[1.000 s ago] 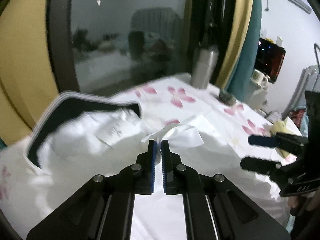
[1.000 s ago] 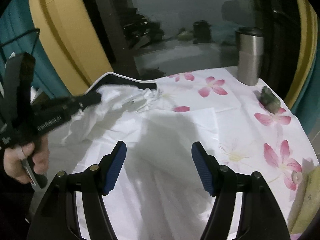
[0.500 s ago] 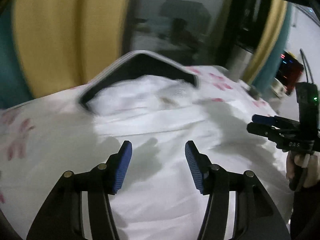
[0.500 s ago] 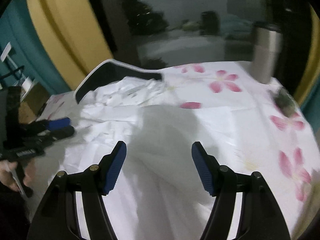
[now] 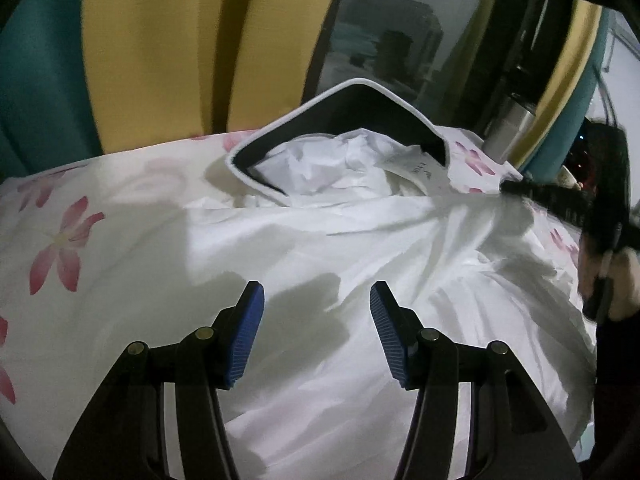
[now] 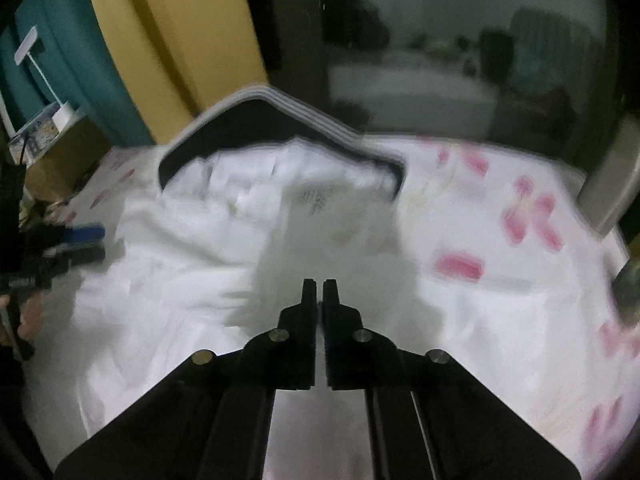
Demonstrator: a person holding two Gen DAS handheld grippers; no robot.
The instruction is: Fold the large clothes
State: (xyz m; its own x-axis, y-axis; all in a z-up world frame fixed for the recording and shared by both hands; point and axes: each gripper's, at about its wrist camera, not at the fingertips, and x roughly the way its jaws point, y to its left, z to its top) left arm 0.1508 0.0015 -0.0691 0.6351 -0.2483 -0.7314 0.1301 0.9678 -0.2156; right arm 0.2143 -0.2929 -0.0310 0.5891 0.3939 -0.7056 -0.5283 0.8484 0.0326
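Note:
A large white garment (image 5: 360,240) (image 6: 180,280) lies crumpled across the table, its black white-edged collar (image 5: 344,108) (image 6: 248,120) at the far side. My left gripper (image 5: 316,292) hovers open over the near part of the cloth with nothing between its blue pads (image 5: 244,340). In the right wrist view it (image 6: 86,245) shows at the left edge. My right gripper (image 6: 319,282) is shut over the middle of the garment. In the left wrist view it (image 5: 508,188) sits at the right, and creases in the cloth run to its tip.
A white tablecloth with pink flowers (image 5: 60,248) (image 6: 532,216) covers the table. A steel tumbler (image 5: 512,120) (image 6: 612,184) stands at the far right corner, with a small dark object (image 6: 628,284) near it. Yellow and teal curtains (image 5: 160,40) and a dark window (image 6: 460,40) rise behind.
My left gripper let go of a white fold, opened and swung left along the garment. My right gripper moved toward the collar side and snapped shut.

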